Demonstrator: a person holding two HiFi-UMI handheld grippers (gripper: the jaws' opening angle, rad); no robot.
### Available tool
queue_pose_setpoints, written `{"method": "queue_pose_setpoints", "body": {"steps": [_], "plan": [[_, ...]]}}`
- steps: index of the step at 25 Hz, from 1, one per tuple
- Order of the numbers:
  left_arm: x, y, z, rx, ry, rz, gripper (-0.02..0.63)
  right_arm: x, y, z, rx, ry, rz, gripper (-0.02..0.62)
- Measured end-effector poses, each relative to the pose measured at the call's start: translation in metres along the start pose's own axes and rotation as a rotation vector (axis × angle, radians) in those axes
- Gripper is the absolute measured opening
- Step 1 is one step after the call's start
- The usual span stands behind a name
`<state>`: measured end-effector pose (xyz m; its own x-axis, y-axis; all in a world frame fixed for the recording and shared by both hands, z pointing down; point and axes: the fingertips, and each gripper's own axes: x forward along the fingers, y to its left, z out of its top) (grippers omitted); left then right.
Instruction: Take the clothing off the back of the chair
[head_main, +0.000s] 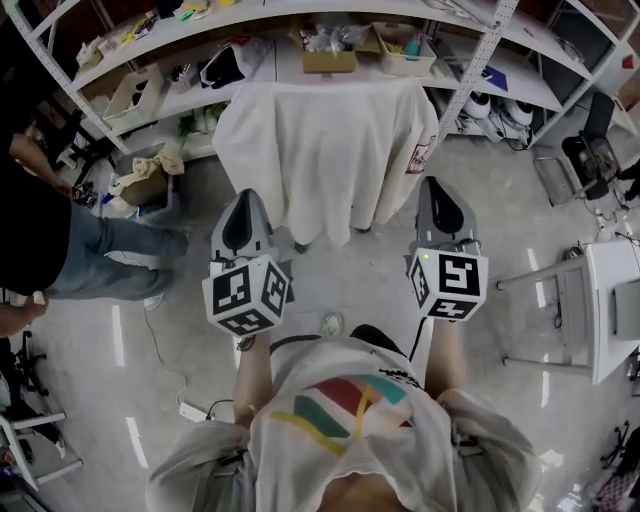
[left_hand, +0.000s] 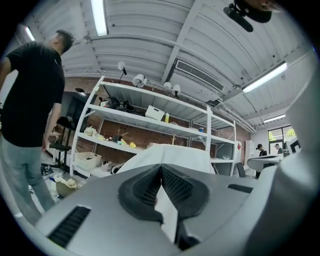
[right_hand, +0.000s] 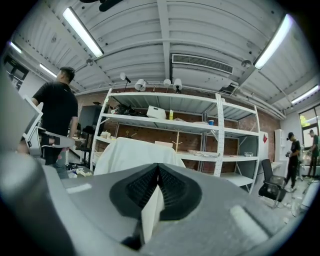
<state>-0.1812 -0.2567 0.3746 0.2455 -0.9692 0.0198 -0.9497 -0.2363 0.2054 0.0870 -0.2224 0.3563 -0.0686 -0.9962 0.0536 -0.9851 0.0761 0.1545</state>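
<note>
Place: workshop or lab.
Shelving: white metal racks (right_hand: 165, 121) across mid-frame, cluttered with boxes.
Wall: brick (right_hand: 150, 135) behind them.
Ceiling: tube lights (right_hand: 82, 31) upper left, vent (right_hand: 202, 63) top centre.

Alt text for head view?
A white garment hangs draped at centre, in front of metal shelves. Below it, the left gripper and right gripper, both shut and empty, point toward it without touching. A person stands at left.

White metal shelving (right_hand: 219, 135) lines a brick wall (right_hand: 138, 132) under ceiling strip lights (right_hand: 82, 32), above a glossy grey floor (head_main: 340, 275).
</note>
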Motion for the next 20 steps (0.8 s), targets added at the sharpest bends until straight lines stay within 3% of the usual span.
{"method": "queue_pose_setpoints", "body": {"steps": [8, 20], "plan": [[0.024, -0.02, -0.01, 0.023, 0.027, -0.005, 0.014, 0.016, -0.031, -0.014, 0.041, 0.019, -0.03, -0.002], [0.066, -0.047, 0.008, 0.038, 0.004, 0.068, 0.014, 0.062, -0.066, -0.003, 0.045, 0.001, 0.03, -0.002]]}}
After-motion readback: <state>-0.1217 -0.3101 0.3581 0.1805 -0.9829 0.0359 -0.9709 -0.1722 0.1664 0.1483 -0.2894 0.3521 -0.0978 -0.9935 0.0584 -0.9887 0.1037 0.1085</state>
